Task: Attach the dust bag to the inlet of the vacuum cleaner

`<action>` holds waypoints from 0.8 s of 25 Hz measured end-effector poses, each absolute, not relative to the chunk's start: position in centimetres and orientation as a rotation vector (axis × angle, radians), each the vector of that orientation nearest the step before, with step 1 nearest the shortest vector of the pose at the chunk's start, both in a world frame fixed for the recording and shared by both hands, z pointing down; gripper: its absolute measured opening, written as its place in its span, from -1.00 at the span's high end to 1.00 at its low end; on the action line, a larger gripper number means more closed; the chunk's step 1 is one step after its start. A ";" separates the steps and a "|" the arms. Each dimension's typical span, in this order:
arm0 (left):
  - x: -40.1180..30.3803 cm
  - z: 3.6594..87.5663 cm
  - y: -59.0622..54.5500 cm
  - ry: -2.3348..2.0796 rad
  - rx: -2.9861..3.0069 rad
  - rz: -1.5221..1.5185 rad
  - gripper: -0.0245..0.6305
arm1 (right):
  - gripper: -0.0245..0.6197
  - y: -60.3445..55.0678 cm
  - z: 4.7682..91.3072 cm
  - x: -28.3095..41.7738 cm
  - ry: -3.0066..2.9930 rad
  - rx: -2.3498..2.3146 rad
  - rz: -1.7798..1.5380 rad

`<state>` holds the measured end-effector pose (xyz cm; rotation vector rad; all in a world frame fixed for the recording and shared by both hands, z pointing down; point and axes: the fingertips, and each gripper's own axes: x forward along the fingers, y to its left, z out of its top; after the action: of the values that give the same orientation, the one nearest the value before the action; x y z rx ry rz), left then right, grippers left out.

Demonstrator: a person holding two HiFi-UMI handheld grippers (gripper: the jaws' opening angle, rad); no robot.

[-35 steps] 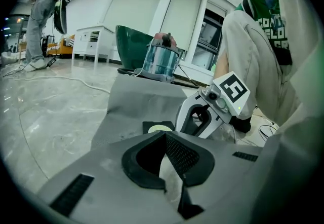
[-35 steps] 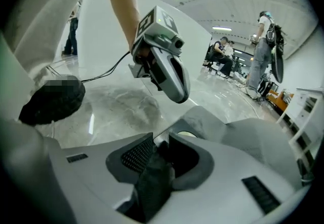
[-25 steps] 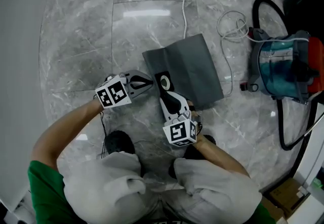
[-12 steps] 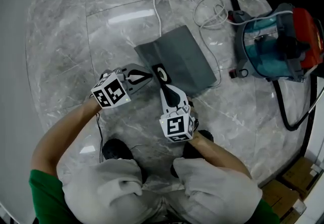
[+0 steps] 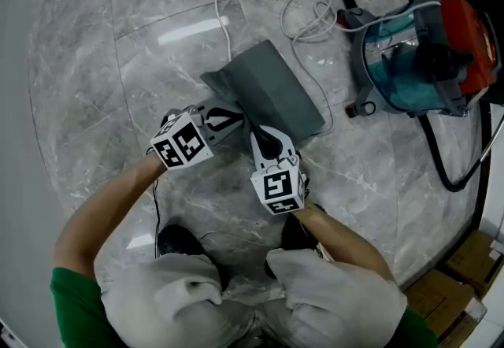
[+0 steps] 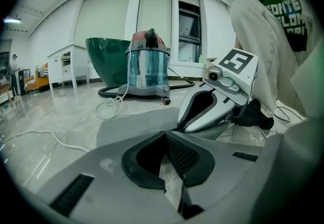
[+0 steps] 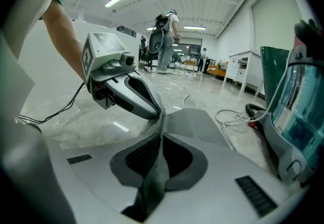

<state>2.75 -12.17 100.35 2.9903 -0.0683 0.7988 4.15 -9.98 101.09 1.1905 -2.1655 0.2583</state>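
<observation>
The grey dust bag (image 5: 272,94) lies on the marble floor with its near end lifted. My right gripper (image 5: 264,134) is shut on that near edge, and grey fabric (image 7: 152,177) runs between its jaws in the right gripper view. My left gripper (image 5: 235,120) meets the same edge from the left, its jaws closed at the tips (image 6: 164,137) against the bag (image 6: 131,126). The vacuum cleaner (image 5: 417,55), with a clear teal canister and red top, stands well off to the right (image 7: 298,111). Its inlet is not visible.
A white cord (image 5: 307,12) loops on the floor between bag and vacuum. A black hose (image 5: 453,165) curves around the vacuum. Cardboard boxes (image 5: 465,268) sit at the lower right. The person's knees and shoes (image 5: 177,240) are just below the grippers.
Both grippers have closed in on the bag's near end, which has come up off the floor. The bag's collar hole, seen earlier, no longer shows.
</observation>
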 end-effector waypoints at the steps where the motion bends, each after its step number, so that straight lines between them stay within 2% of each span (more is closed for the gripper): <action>1: 2.9 100.5 -12.2 -0.065 2.986 0.803 0.92 | 0.82 -10.2 101.4 4.2 -2.169 1.187 0.273; 9: 2.6 100.2 -12.9 -0.052 2.989 0.822 0.92 | 0.87 -10.8 101.5 3.8 -2.242 1.143 0.350; 20: 3.6 95.0 -18.4 0.037 3.084 0.750 0.91 | 0.88 -10.9 97.8 4.9 -2.283 1.135 0.240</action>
<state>3.60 -18.41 95.04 3.0842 0.0369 0.7501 4.94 -10.87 97.82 1.1354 -2.2831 0.2400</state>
